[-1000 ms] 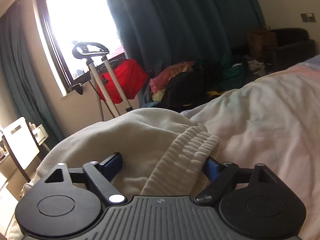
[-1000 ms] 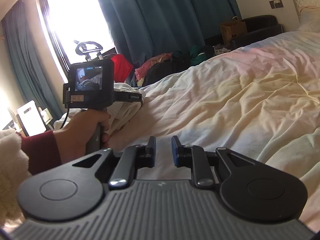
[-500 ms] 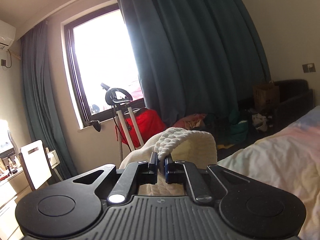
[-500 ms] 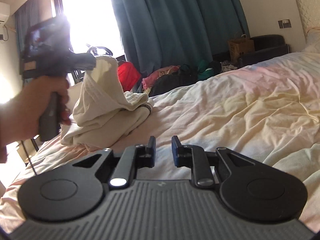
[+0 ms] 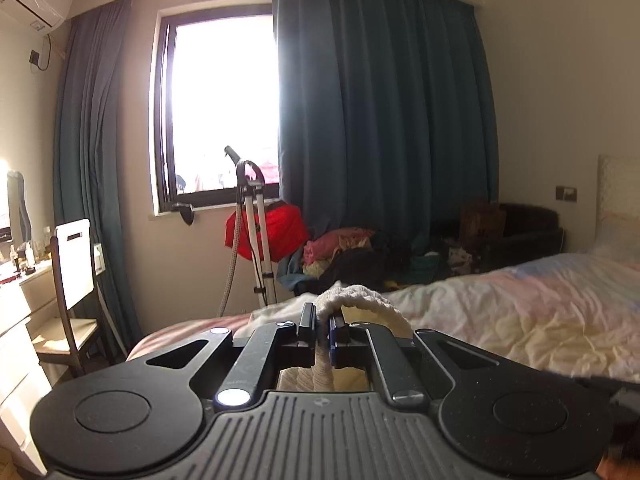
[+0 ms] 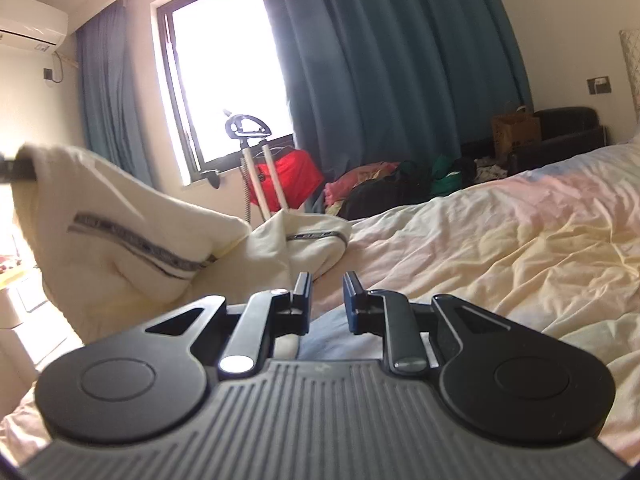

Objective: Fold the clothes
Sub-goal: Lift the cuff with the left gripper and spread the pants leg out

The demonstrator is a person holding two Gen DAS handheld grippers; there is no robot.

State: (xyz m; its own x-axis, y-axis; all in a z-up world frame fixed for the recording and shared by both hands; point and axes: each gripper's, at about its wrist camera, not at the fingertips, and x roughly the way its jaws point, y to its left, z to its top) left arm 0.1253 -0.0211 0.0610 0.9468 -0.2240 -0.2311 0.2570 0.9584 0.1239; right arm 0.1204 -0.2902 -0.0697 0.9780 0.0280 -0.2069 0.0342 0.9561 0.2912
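A cream sweatshirt (image 6: pixel 120 232) with a grey printed stripe hangs stretched above the left side of the bed (image 6: pixel 500 240), its lower part still lying on the sheet. My left gripper (image 5: pixel 323 326) is shut on its ribbed hem (image 5: pixel 360 300), which bulges over the fingertips. In the right wrist view that gripper shows only as a dark tip (image 6: pixel 16 170) at the far left edge, holding the cloth up. My right gripper (image 6: pixel 327 292) hovers over the sheet just right of the garment, its jaws a narrow gap apart with nothing between them.
Beyond the bed's far edge lies a pile of clothes (image 5: pixel 344 248), with a red bag (image 5: pixel 276 232) and a garment steamer pole (image 5: pixel 256 240) under the window. A chair (image 5: pixel 74 276) and desk stand at the left. An armchair with a paper bag (image 6: pixel 516 132) sits at the back right.
The left gripper closed on the ribbed hem and swung up and to the left, pulling the sweatshirt off the bed. The right gripper rose a little, its gap unchanged.
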